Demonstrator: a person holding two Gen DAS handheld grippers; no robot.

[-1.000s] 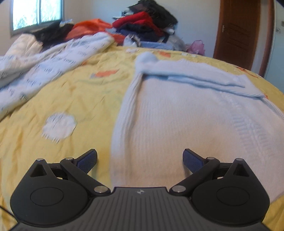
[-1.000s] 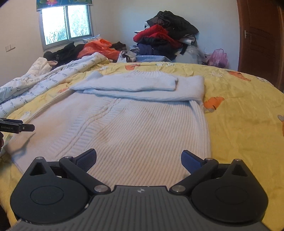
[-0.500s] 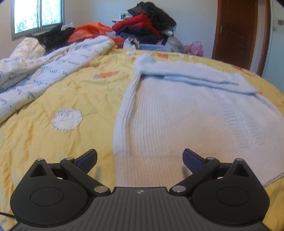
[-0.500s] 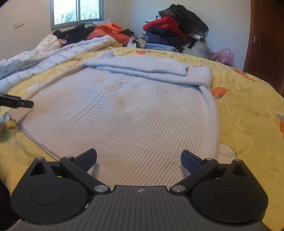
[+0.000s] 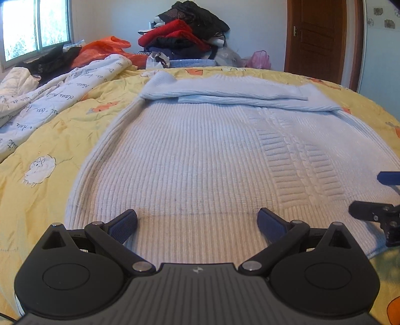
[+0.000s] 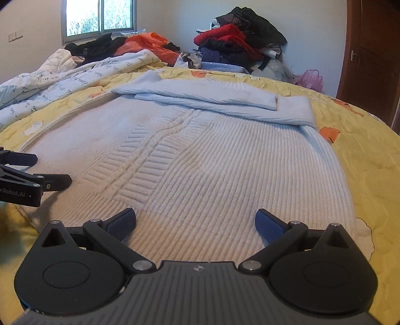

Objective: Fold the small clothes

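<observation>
A pale blue knit sweater (image 5: 200,155) lies flat on the yellow bedspread (image 5: 50,140), both sleeves folded across its far end. It also shows in the right wrist view (image 6: 212,165). My left gripper (image 5: 197,222) is open and empty, low over the sweater's near hem, left half. My right gripper (image 6: 195,221) is open and empty over the hem's right half. Each gripper's fingers (image 5: 370,208) show at the edge of the other's view (image 6: 32,185).
A white printed quilt (image 5: 50,100) lies bunched at the left. A pile of clothes (image 5: 185,40) and an orange bag (image 5: 105,48) sit beyond the bed's far edge. A brown door (image 5: 317,35) stands at the right, a window (image 6: 100,15) at the left.
Both grippers have moved forward and down to the sweater's near hem, drawing closer together. The right gripper's fingers now show in the left wrist view. Both stay open.
</observation>
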